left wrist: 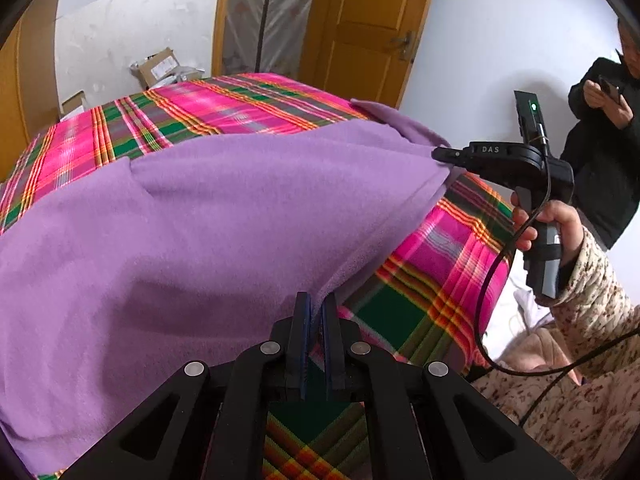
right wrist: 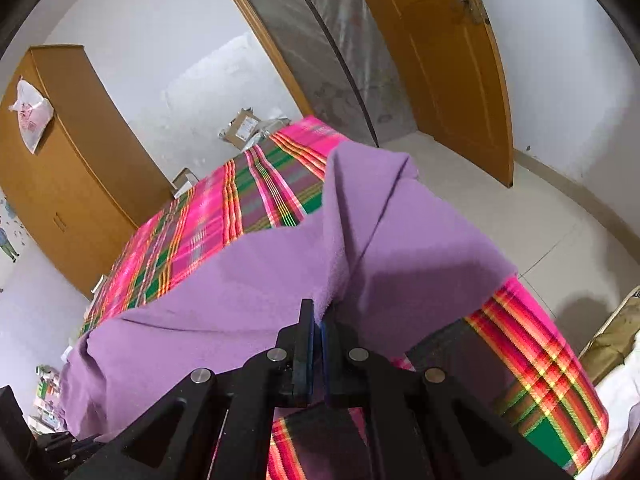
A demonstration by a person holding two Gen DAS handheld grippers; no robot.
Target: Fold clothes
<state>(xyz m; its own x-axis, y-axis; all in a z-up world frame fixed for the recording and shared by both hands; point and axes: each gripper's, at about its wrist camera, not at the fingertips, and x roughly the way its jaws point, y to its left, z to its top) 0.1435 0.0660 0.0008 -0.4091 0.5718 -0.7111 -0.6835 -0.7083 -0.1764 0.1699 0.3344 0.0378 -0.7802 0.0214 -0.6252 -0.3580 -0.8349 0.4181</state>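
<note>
A purple fleece garment [left wrist: 192, 216] is lying spread across a bed covered in a pink, green and orange plaid sheet [left wrist: 224, 104], with its near edge lifted clear of the sheet. The cloth is looking soft, thick and limp: it is sagging between the two held points and creasing where it is pinched, so it is probably light, not slippery, and in no danger of damage. Judging by that sag, the edges and corners are the sensible places to hold, since a grip in the middle would only bunch it.

The left gripper [left wrist: 316, 312] is pointing forward over the bed, its jaws clenched on the garment's near edge. In the left wrist view the right gripper [left wrist: 440, 155] is reaching in from the right, held level, nipping a far corner of the cloth and pulling it taut. The person's right hand [left wrist: 548, 228], in a speckled fleece sleeve [left wrist: 592, 304], is wrapping the handle below it. In the right wrist view the same gripper [right wrist: 318, 320] has its jaws closed on a fold of purple cloth.

Beyond the bed, a second person [left wrist: 608, 148] in a dark jacket is standing by the wall, and a wooden door [left wrist: 360, 28] is standing open.
</note>
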